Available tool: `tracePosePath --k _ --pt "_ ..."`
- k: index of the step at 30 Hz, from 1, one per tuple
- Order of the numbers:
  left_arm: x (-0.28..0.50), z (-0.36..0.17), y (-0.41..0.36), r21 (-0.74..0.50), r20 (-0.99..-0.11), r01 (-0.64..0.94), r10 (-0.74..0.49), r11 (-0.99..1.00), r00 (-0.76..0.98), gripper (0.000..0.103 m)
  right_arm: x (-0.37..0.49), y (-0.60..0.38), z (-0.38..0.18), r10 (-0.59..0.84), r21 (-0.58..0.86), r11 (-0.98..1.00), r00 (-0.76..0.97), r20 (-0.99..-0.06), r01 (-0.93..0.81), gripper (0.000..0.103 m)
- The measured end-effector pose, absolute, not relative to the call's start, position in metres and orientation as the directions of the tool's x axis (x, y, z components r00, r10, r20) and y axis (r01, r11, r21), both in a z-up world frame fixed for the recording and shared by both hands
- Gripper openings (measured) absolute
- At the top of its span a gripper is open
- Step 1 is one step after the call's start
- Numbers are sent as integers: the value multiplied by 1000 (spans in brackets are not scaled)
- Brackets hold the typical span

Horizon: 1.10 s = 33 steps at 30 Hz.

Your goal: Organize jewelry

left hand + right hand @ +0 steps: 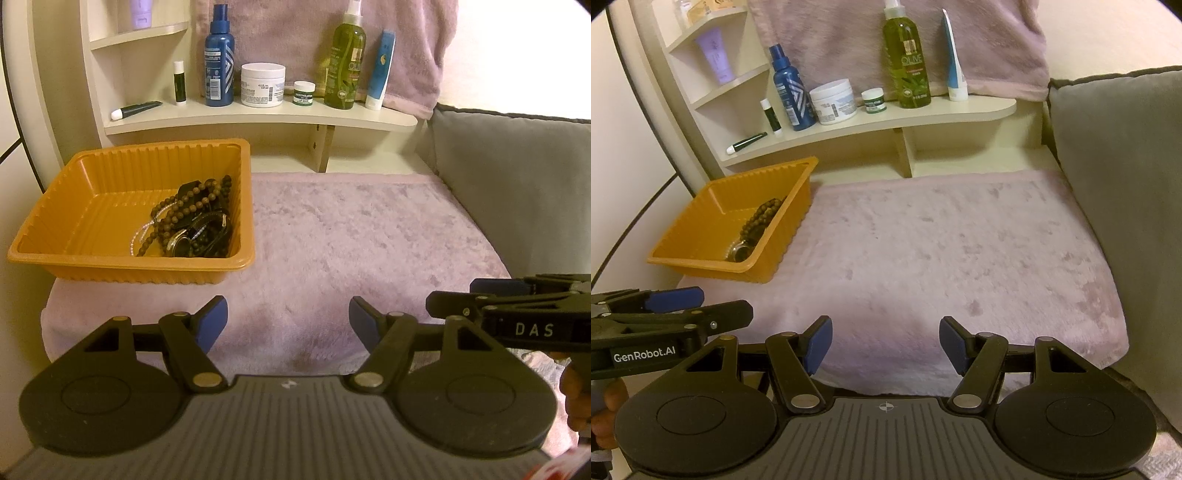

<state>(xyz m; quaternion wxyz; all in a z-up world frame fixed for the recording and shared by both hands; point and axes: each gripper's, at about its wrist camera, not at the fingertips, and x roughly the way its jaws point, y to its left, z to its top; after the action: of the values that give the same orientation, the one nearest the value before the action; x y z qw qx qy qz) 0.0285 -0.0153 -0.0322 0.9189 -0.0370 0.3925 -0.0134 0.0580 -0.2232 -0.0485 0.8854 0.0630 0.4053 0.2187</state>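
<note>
An orange plastic tray (92, 206) sits at the left on a pale purple fluffy cloth (351, 240). In its right corner lies a heap of jewelry (192, 221): brown bead strands, a thin pale bead string, a watch and dark bands. The tray (713, 206) and beads (757, 221) also show in the right wrist view. My left gripper (288, 325) is open and empty above the cloth's front edge, right of the tray. My right gripper (885, 343) is open and empty over the cloth's front. Each gripper shows side-on in the other's view, the right one (517, 306) and the left one (665, 314).
A cream shelf (258, 118) behind the cloth holds a blue spray bottle (219, 59), a white jar (263, 85), a small green jar (304, 93), a green olive bottle (345, 62), tubes and a lip balm. A grey cushion (517, 192) bounds the right side.
</note>
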Motion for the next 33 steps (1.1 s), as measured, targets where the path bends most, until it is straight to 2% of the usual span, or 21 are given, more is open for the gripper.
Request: tracePosePath --k 33 --pt "29 -32 -14 -82 -718 -5 -55 997 694 71 58 -220 -49 441 288 895 577 -687 -340 64"
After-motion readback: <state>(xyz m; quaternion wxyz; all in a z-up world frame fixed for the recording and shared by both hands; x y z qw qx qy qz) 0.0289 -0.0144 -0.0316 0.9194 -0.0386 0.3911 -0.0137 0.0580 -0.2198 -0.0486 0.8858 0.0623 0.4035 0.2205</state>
